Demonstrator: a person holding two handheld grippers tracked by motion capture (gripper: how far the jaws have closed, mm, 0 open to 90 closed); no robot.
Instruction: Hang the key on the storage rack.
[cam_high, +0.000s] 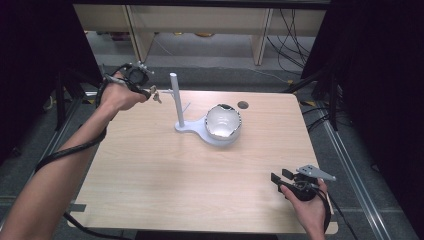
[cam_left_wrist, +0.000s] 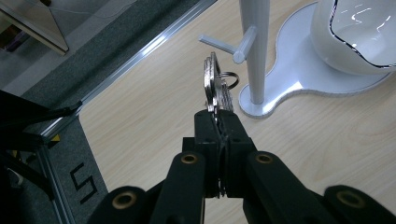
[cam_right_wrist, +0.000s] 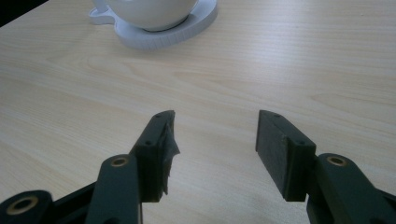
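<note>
Jaws of the left gripper (cam_left_wrist: 217, 122) are pressed together on a small bunch of keys (cam_left_wrist: 215, 86), which stand edge-on above the tips in the centre of the left gripper view. The pinch sits on the lower ends of the flat blades; the split ring (cam_left_wrist: 230, 80) pokes out free on the right of the bunch, turned toward the white stand (cam_left_wrist: 255, 56).

Handling, as I judge it: metal, stiff, light, not fragile. Smooth flat faces, so the blades could fan apart or pivot between the pads if the hold loosens. A grip across the stacked flats looks like the right place, since it leaves the ring open. The ring is thin and will swing; it needs a slow approach to slip over a peg.

Stand has two short pegs; the nearer one (cam_left_wrist: 225, 46) angles out at upper centre of that view, just beyond the keys and apart from them. In the high view the keys (cam_high: 156, 94) hang at upper left, beside the post (cam_high: 177, 100).

White bowl (cam_high: 223, 122) sits on the stand's broad base, middle of the table (cam_high: 150, 175).

Right gripper (cam_right_wrist: 215, 140) rests low at lower right of the high view, jaws apart, nothing between them.
</note>
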